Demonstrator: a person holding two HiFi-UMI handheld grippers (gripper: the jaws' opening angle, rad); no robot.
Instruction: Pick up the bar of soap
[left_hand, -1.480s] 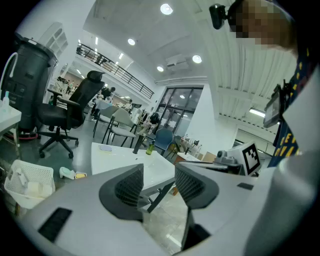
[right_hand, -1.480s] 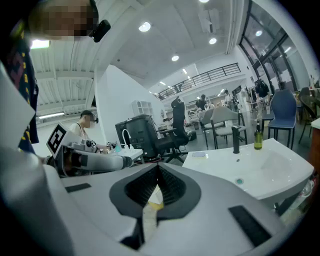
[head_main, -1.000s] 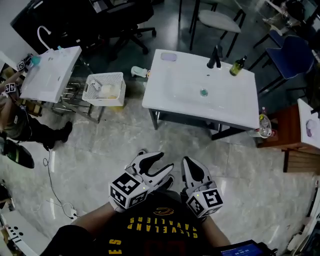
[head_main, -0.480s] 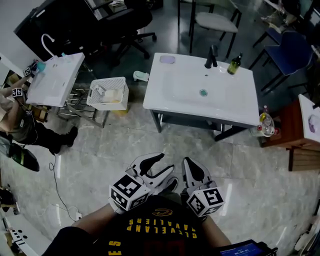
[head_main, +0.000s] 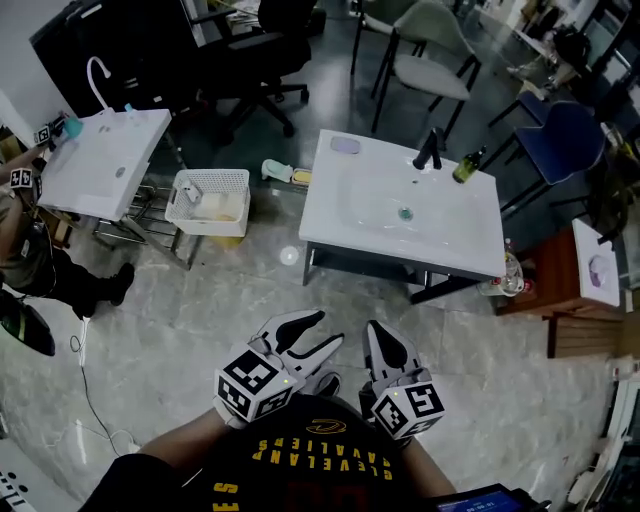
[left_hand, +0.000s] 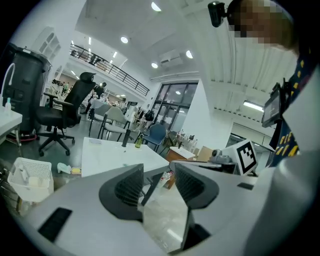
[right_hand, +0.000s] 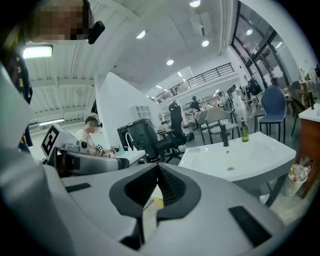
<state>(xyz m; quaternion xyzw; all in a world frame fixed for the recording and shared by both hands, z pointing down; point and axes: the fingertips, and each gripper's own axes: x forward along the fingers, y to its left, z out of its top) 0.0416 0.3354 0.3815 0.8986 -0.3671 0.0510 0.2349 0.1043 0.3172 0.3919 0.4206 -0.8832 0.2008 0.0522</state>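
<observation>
i hold both claws low over the pale marble floor, close to my chest. the left claw is released — jaws apart, only floor showing between them. the right claw is clenched on nothing, tips together. the bar of soap lies at the far left corner of the white sink surface, well apart from both claws. a black tap and a green bottle stand along its far edge. to its left — a white basket and a second sink surface.
</observation>
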